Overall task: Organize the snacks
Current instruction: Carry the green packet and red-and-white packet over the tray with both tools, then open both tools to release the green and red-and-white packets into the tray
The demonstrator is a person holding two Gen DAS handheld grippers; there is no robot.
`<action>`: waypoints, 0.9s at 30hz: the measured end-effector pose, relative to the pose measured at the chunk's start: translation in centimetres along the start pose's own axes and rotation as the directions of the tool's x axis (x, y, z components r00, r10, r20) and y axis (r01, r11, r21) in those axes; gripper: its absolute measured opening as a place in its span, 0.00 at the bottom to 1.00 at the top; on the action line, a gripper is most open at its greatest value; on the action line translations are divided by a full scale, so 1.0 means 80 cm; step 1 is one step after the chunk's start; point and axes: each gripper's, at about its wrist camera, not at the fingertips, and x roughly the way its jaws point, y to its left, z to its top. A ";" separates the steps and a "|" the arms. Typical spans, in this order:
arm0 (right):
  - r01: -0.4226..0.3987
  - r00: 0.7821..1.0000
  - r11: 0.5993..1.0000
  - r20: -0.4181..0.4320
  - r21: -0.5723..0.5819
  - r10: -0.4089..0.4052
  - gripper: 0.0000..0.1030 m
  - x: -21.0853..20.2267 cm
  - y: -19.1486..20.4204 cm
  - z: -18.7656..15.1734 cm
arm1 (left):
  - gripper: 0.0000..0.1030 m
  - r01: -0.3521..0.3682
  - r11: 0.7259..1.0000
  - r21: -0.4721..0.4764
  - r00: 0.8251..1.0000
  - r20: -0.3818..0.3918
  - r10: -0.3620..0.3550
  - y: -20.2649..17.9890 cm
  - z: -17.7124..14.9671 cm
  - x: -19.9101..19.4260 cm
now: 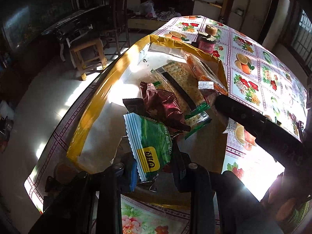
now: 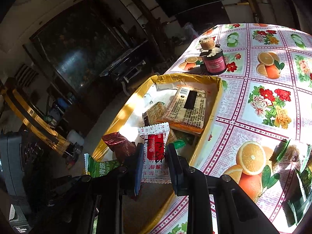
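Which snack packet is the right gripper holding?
The white packet with the red label, pinched by the right gripper over the yellow-rimmed box. The green packet sits in the left gripper instead.

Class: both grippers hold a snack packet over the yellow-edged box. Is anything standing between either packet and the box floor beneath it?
No lid or cover shows. The green packet in the left gripper and the red-and-white packet in the right gripper hang above the open box; only earlier snacks, such as the maroon packet, lie below.

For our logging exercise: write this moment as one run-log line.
left gripper: shut on green packet | right gripper: shut on red-and-white packet | both over box | snacks inside
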 end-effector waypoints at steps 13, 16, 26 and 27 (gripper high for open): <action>0.000 1.000 1.000 -0.027 -0.001 0.000 0.26 0.021 -0.004 -0.002 | 0.28 0.012 1.000 0.001 1.000 -0.004 -0.012 0.000 0.001 0.006; 0.003 0.999 1.000 -0.039 -0.005 -0.003 0.28 0.022 -0.002 -0.002 | 0.39 0.015 1.000 0.002 1.000 -0.002 -0.015 0.000 0.001 0.005; 0.006 1.000 1.000 -0.019 -0.013 -0.006 0.44 0.002 0.004 -0.001 | 0.54 0.003 1.000 -0.005 1.000 0.020 -0.003 0.003 -0.001 -0.011; 0.007 1.000 1.000 -0.014 -0.013 -0.008 0.44 -0.002 0.004 -0.001 | 0.54 -0.001 1.000 -0.004 1.000 0.024 0.001 0.003 -0.001 -0.014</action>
